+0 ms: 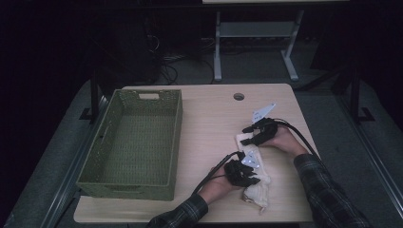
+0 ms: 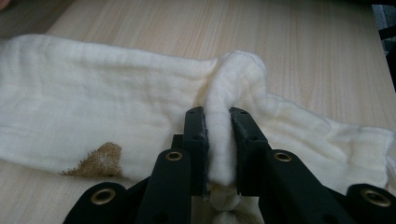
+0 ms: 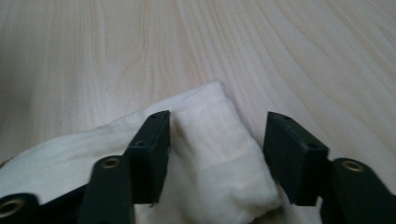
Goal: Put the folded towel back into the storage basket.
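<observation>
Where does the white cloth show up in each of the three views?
High view: cloth lies right of centre, near the table's front edge.
Left gripper view: cloth spans the middle, a fold pinched between the jaws.
Right gripper view: cloth at bottom centre.
Shared landmark: the wooden table.

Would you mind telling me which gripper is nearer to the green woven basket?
Left. The left gripper is shut on the white cloth, just right of the basket. The right gripper stands open at the cloth's far end, farther right.
</observation>
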The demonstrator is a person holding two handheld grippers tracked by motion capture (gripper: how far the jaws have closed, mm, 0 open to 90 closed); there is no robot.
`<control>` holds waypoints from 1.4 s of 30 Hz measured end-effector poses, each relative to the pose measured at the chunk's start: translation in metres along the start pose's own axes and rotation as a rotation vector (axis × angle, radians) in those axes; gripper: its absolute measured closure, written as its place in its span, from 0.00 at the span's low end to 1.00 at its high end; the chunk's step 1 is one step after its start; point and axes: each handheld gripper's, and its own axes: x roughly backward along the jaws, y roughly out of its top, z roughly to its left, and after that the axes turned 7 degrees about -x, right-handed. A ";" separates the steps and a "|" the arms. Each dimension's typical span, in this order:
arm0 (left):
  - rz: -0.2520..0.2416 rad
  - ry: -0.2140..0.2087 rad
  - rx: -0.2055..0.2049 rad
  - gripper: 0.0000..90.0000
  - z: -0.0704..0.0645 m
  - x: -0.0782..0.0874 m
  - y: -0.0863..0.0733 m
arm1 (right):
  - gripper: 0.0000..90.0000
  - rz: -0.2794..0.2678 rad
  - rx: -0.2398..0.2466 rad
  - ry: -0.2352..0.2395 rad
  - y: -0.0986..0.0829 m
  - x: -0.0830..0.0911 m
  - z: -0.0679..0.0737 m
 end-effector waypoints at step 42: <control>-0.128 0.041 0.036 0.89 0.007 0.085 0.017 | 0.91 -0.044 -0.031 0.040 0.039 0.047 0.019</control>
